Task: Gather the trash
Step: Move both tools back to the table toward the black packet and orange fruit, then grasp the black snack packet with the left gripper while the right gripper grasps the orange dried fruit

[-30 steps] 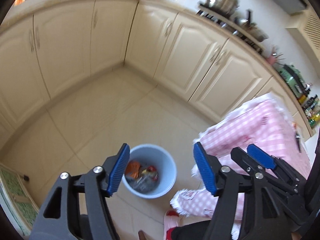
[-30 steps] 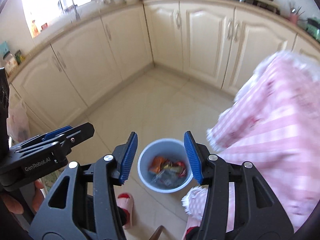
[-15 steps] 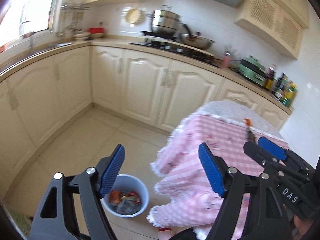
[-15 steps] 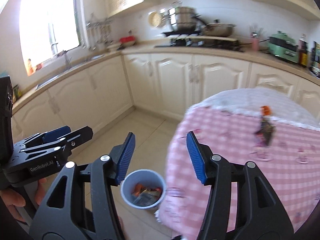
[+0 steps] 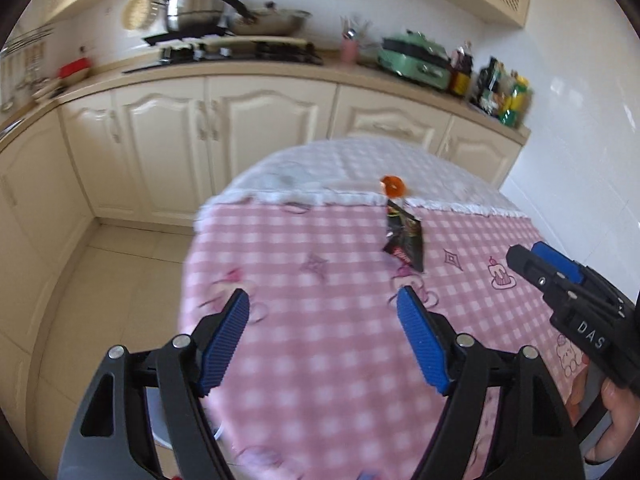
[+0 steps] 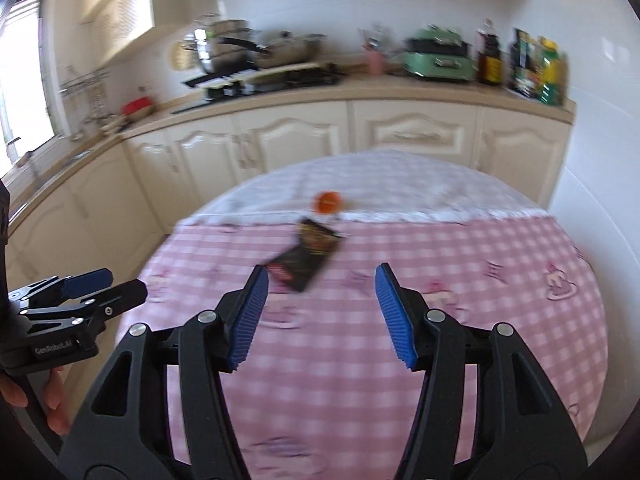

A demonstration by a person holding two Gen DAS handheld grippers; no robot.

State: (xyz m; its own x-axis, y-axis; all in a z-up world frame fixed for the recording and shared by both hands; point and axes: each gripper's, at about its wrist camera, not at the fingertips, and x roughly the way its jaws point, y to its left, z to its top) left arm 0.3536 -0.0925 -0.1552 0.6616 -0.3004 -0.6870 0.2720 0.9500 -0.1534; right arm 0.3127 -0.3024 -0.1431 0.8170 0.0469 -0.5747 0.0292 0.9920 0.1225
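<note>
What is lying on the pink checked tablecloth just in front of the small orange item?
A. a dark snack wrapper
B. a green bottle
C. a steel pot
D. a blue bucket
A: a dark snack wrapper lies flat on the pink checked tablecloth, just on the near side of the small orange item; both wrist views show it, and nothing else sits near it.

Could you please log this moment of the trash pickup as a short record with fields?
setting: kitchen, table with pink checked cloth
trash on table: black snack wrapper; small orange round item just beyond it
left tongs: open, empty
right tongs: open, empty, above the cloth, wrapper ahead of the tips
counter behind: pots, green appliance, bottles
image quality: motion-blurred
</note>
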